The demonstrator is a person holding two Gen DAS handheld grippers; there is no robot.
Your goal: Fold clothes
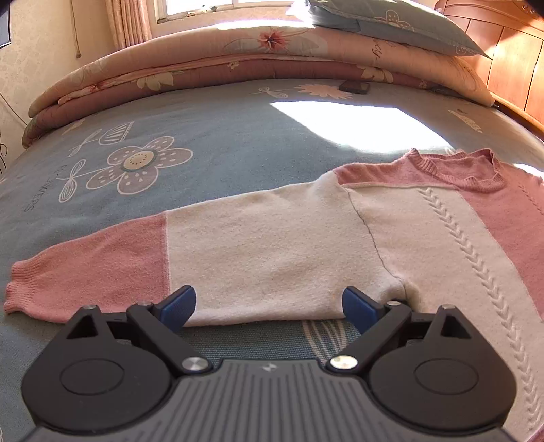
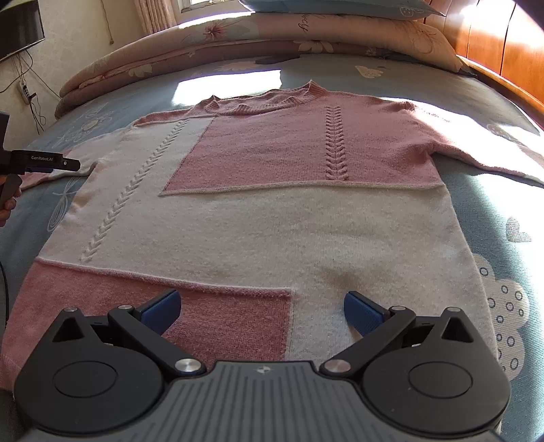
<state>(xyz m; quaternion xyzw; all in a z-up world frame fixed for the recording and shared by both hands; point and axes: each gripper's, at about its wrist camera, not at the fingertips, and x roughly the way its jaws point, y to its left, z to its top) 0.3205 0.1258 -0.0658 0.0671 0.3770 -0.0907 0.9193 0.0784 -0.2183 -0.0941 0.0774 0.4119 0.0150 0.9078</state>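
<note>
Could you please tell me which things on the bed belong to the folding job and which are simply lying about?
Part of the job:
- pink and white sweater, spread flat
- its left sleeve, stretched out
- left gripper, jaws open
- right gripper, jaws open

Just lying about:
- folded floral quilt
- blue pillow
- small dark object by the quilt
- bedsheet underneath

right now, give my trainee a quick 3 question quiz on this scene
1. True or false: the left gripper is shut on the sleeve.
2. Which lies behind the sweater? A) folded quilt B) laundry basket C) chair
3. Fill in: the right gripper hangs over the sweater's ____ edge.

Key: 1 false, its jaws stand open. 2 A. 3 bottom.
</note>
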